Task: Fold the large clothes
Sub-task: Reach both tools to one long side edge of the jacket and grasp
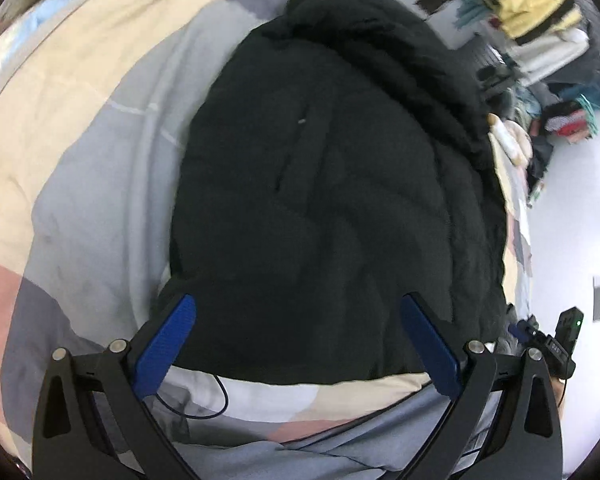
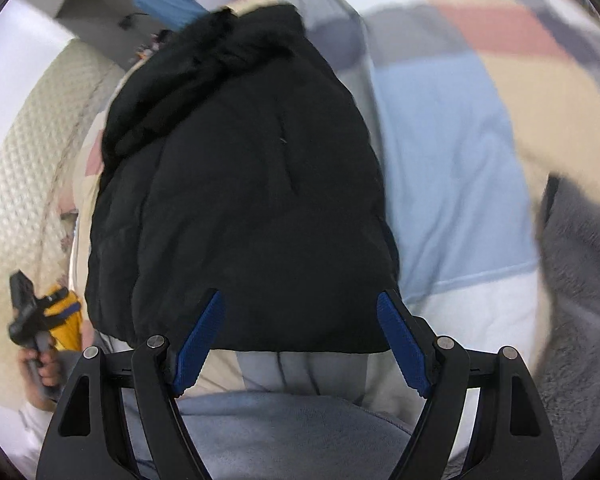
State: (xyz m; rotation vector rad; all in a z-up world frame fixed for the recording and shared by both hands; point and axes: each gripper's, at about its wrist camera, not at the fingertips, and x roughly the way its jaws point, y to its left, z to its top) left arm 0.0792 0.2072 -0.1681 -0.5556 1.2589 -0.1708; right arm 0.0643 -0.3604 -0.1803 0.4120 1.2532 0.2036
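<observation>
L wrist: 1 blk jacket (image 1: pixel 332 200), 1 claw (image 1: pixel 298 312).

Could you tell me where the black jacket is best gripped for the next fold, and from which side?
Probably the near hem of the black jacket, one corner per tongs: left tongs and right tongs both hang open above that edge. It lies straight and thin on the patchwork quilt, while the far collar end is bulky. Come in low from the near side.
</observation>
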